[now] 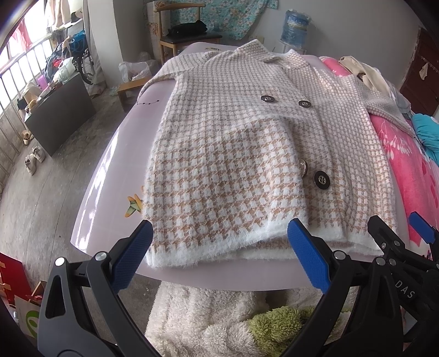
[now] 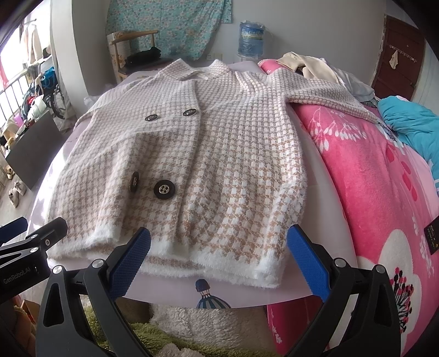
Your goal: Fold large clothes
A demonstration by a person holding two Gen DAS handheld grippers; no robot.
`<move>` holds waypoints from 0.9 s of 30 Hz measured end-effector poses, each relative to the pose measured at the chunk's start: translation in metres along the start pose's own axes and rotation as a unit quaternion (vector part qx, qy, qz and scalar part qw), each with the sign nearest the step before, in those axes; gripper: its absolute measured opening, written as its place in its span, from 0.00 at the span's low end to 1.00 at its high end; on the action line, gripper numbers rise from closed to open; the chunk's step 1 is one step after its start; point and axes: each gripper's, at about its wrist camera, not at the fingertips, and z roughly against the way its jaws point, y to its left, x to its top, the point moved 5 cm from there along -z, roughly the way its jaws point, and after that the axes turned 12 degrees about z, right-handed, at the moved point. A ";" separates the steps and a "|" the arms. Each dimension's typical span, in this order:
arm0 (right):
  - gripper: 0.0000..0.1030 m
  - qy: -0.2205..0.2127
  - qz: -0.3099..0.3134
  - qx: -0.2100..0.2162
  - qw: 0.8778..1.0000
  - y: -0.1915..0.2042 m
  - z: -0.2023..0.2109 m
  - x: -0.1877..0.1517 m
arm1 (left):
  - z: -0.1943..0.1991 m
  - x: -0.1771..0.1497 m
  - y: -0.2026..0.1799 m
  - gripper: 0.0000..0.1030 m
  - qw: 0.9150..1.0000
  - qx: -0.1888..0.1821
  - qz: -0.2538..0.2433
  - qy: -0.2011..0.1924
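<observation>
A beige-and-white houndstooth knit jacket (image 1: 236,153) with large metal buttons lies front up on a lilac table (image 1: 109,175), hem toward me. Its left sleeve is folded across the front; its right sleeve (image 2: 329,96) stretches out onto the pink blanket. My left gripper (image 1: 219,252) is open and empty, its blue pads just above the left part of the white fuzzy hem. My right gripper (image 2: 219,252) is open and empty over the right part of the hem (image 2: 233,263). The jacket also shows in the right wrist view (image 2: 208,153). The right gripper shows at the left wrist view's right edge (image 1: 395,241).
A pink floral blanket (image 2: 370,178) lies right of the table, with loose clothes (image 2: 315,66) and a teal cloth (image 2: 408,123) on it. Fuzzy white and green fabric (image 1: 219,324) lies below the table's near edge. A chair (image 1: 186,38), a water jug (image 1: 295,26) and floor clutter (image 1: 55,109) stand beyond.
</observation>
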 end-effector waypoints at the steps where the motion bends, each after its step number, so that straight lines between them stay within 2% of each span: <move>1: 0.94 0.001 0.001 -0.001 1.000 0.000 -0.001 0.001 | 0.000 0.000 0.001 0.92 1.000 0.000 0.000 0.001; 9: 0.94 0.014 -0.001 0.005 1.000 -0.004 -0.014 0.007 | -0.024 0.004 -0.001 0.92 1.000 0.007 -0.011 0.007; 13: 0.94 0.024 -0.013 0.019 0.999 -0.017 -0.024 0.007 | -0.041 0.011 0.007 0.92 1.000 -0.003 -0.019 0.015; 17: 0.94 0.036 -0.043 0.020 0.998 -0.043 -0.034 0.002 | -0.057 0.022 0.016 0.92 0.999 -0.010 -0.034 0.007; 20: 0.94 0.049 -0.080 0.041 0.995 -0.061 -0.045 -0.003 | -0.065 0.030 0.023 0.92 0.998 -0.048 -0.036 0.007; 24: 0.94 0.065 -0.120 0.066 0.988 -0.077 -0.058 -0.011 | -0.073 0.040 0.034 0.92 0.995 -0.102 -0.014 0.003; 27: 0.93 0.065 -0.138 0.074 0.985 -0.085 -0.063 -0.015 | -0.084 0.046 0.041 0.92 0.994 -0.104 -0.009 0.016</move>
